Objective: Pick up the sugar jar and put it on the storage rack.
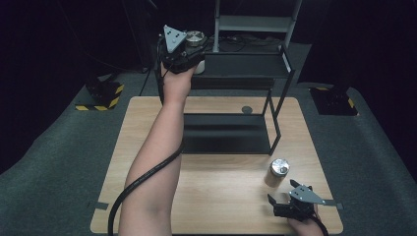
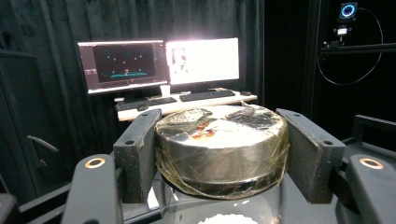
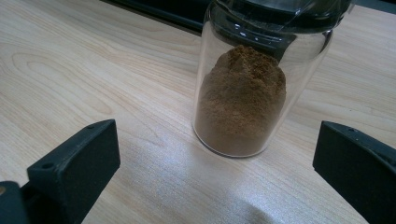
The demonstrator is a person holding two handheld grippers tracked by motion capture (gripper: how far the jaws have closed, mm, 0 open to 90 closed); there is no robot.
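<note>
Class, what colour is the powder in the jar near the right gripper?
Brown powder, clearest in the right gripper view.

The tabletop [image 1: 147, 128] is pale wood with fine grain. A black metal shelf [image 1: 231, 132] stands on it. One clear jar [image 3: 247, 93] holds brown powder; the other jar [image 2: 222, 149] has a shiny silver lid. Hazard feet [image 1: 101, 96] are striped yellow and black.

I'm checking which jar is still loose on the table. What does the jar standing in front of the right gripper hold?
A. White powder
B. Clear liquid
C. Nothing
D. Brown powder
D: in the right gripper view the glass jar on the wooden table holds a mound of brown powder, and it stands apart from the open right gripper.
</note>
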